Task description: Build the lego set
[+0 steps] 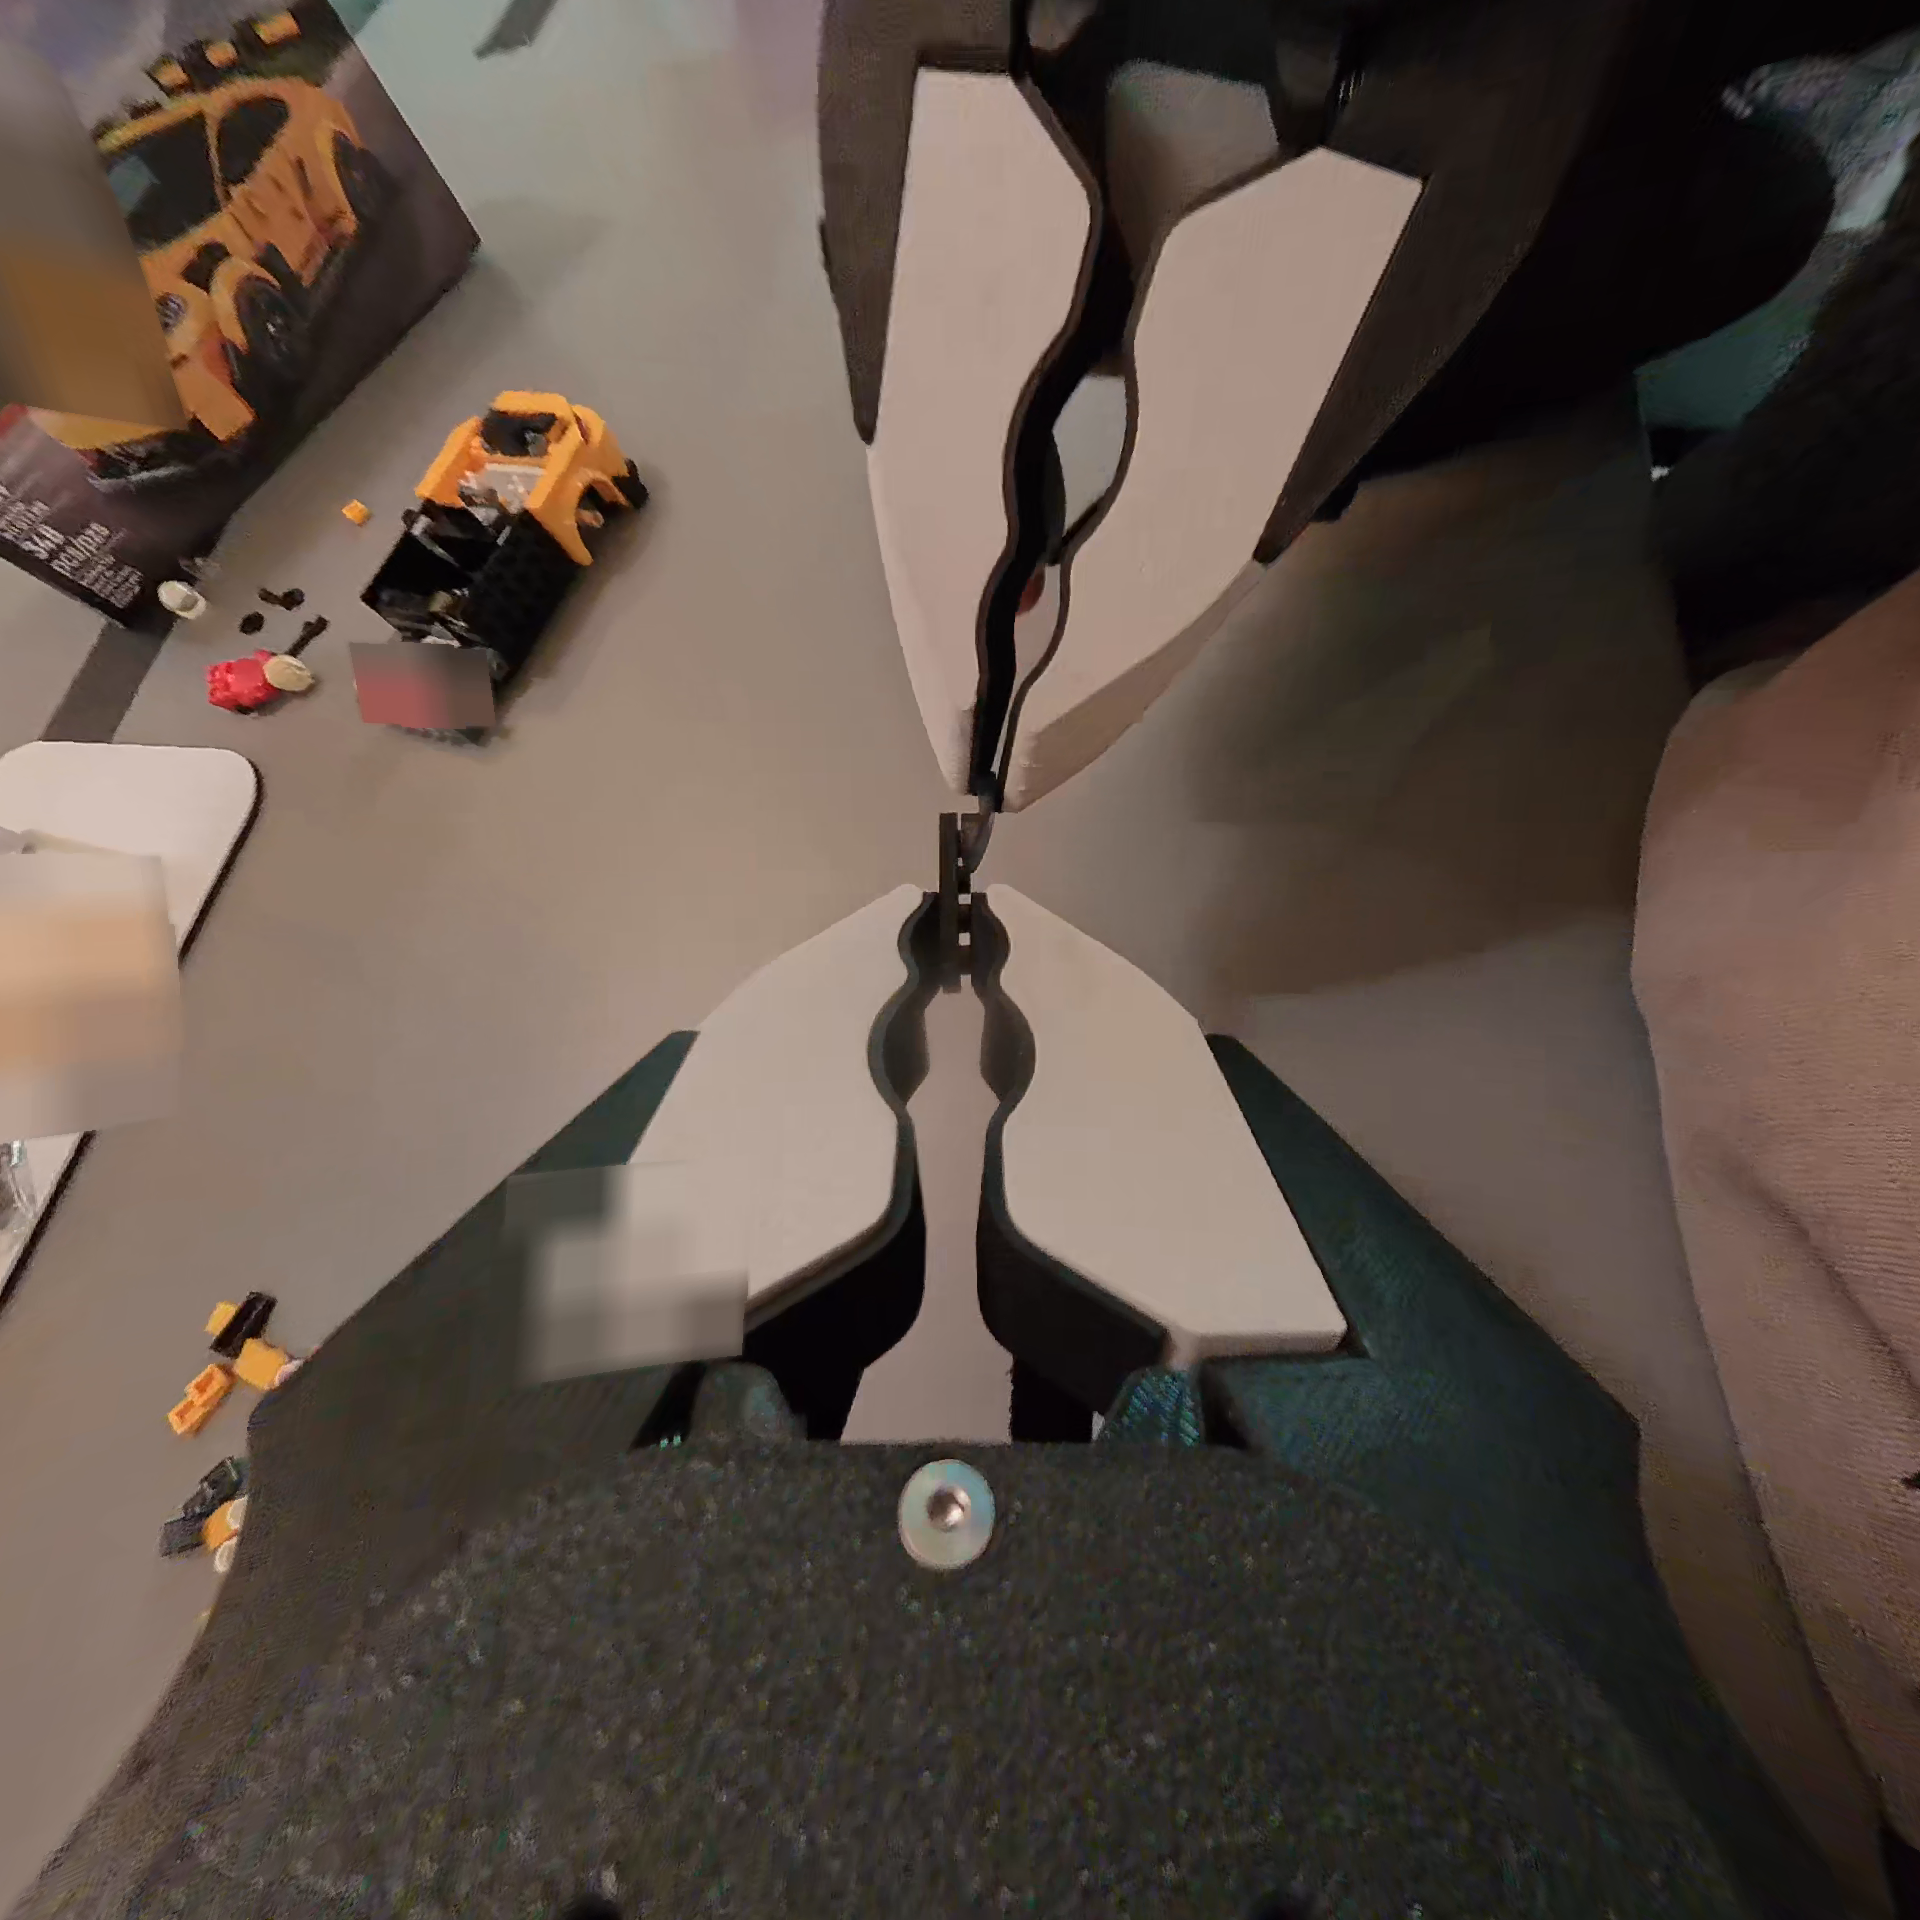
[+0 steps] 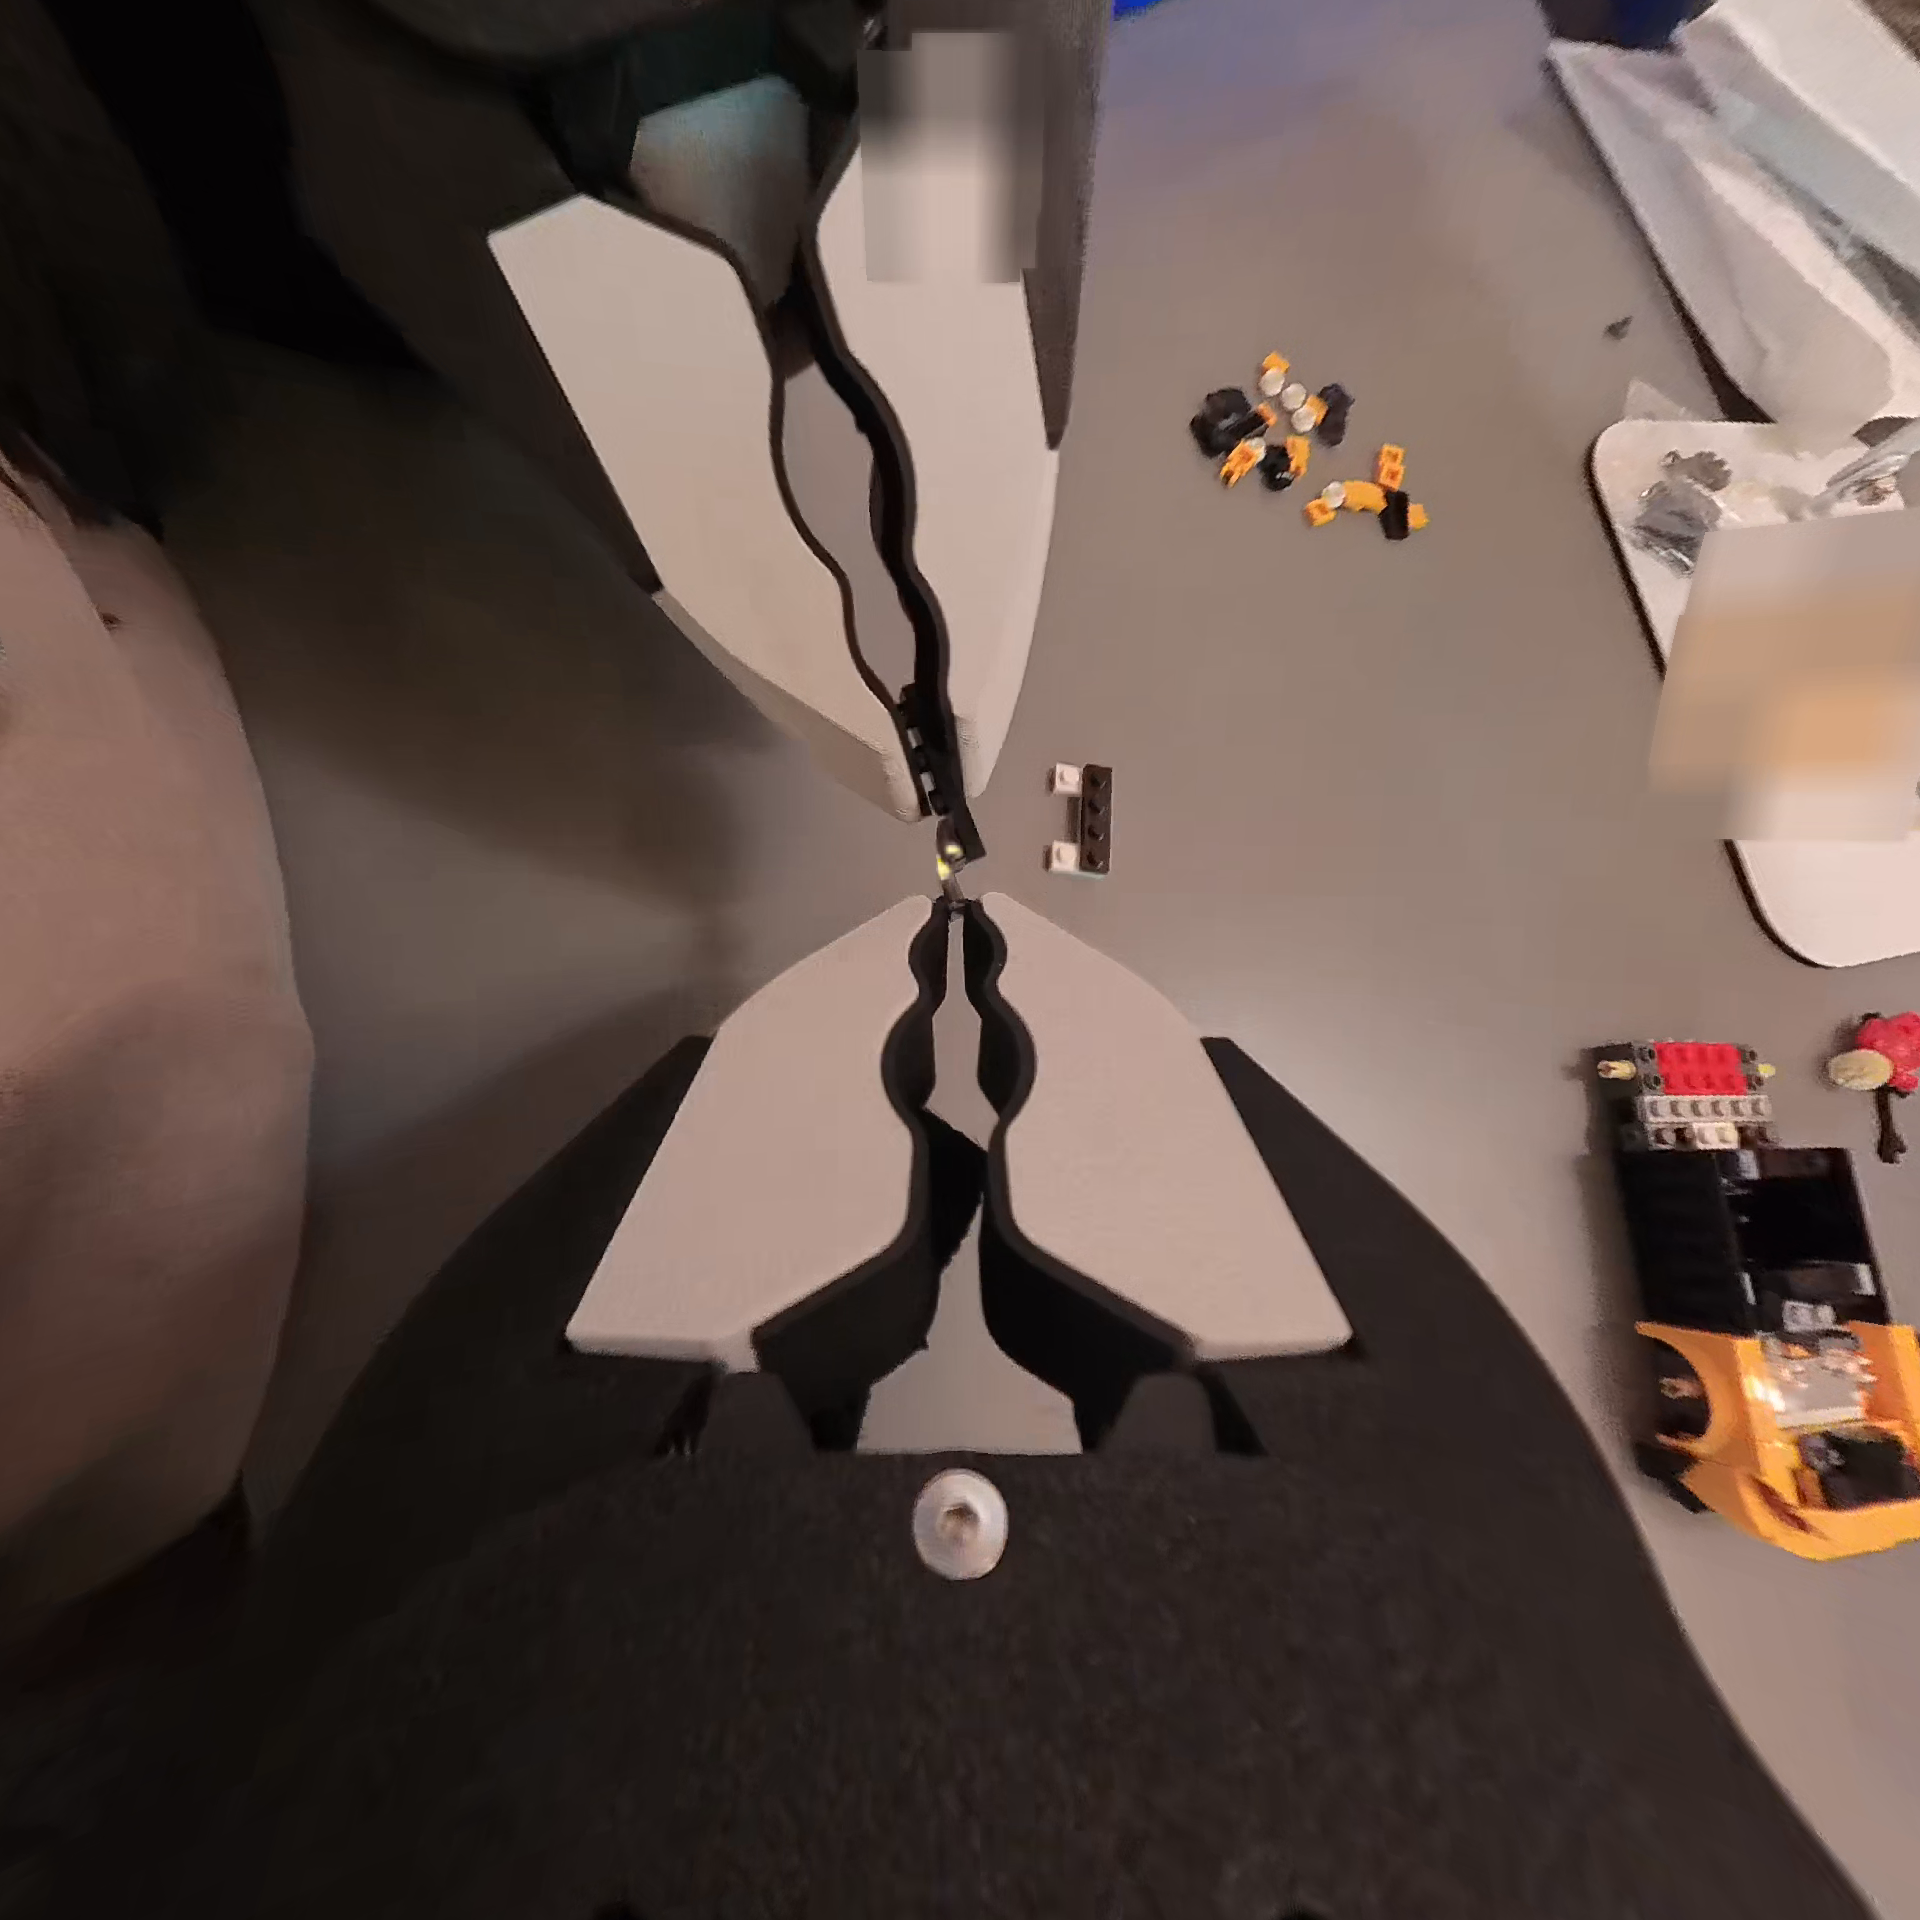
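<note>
Left gripper: jaws nearly closed, pinching a thin black plate edge-on at the tips; the plate stands out past the tips, held above the desk.

Right gripper: jaws drawn almost together at the tips on a very small piece, pale and partly dark; its kind cannot be told. The piece meets the free end of the black plate.

The two grippers face each other tip to tip, the held parts touching between them.

On the desk, right wrist view:
- Small black-and-white assembly, just beside the gripper tips.
- Cluster of loose orange, black and grey pieces, farther out.
- Part-built car, black chassis with orange bodywork at one end and red bricks at the other, at the right edge.
- Red piece with a round tan part, next to the car's red end.
- White tray with dark small parts, rounded corners, partly under a blurred patch.

On the desk, left wrist view:
- Set box printed with an orange car, beyond the part-built car.
- Scattered black bits between box and car.
</note>
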`<state>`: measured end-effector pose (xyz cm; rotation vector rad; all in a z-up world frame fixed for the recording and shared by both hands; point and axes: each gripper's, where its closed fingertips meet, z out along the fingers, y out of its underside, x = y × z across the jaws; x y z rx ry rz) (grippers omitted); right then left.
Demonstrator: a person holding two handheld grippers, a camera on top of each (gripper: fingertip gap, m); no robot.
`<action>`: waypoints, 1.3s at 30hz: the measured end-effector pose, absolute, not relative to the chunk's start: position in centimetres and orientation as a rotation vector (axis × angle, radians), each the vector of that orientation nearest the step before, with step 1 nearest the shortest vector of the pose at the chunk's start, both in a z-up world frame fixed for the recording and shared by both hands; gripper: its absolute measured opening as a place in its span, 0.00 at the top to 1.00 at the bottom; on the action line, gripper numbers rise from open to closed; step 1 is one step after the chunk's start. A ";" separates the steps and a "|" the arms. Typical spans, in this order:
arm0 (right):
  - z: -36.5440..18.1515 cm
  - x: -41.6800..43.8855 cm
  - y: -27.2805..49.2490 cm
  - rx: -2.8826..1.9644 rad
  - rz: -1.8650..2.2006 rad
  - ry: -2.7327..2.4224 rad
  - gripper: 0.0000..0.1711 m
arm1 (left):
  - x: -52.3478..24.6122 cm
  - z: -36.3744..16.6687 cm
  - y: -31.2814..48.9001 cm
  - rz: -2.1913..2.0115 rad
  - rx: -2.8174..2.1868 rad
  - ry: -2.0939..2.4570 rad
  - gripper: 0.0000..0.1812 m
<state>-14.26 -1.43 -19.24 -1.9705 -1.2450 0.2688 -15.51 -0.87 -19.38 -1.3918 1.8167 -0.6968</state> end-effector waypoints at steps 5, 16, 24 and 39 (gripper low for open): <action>-20.1 -13.9 -1.5 -2.021 0.202 -1.355 0.98 | -15.3 -20.4 -0.9 -0.635 -1.468 1.858 0.97; -19.3 -13.2 -1.2 -2.034 0.290 -1.305 0.95 | -14.4 -20.5 -0.7 -0.769 -1.575 1.732 0.97; -14.9 -13.7 0.8 -1.862 1.079 -0.449 0.87 | -13.7 -16.1 1.5 -0.913 -1.453 1.400 0.97; -14.4 -14.0 2.1 -1.834 0.538 -0.534 0.97 | -13.8 -15.6 2.3 -0.662 -1.357 1.377 0.97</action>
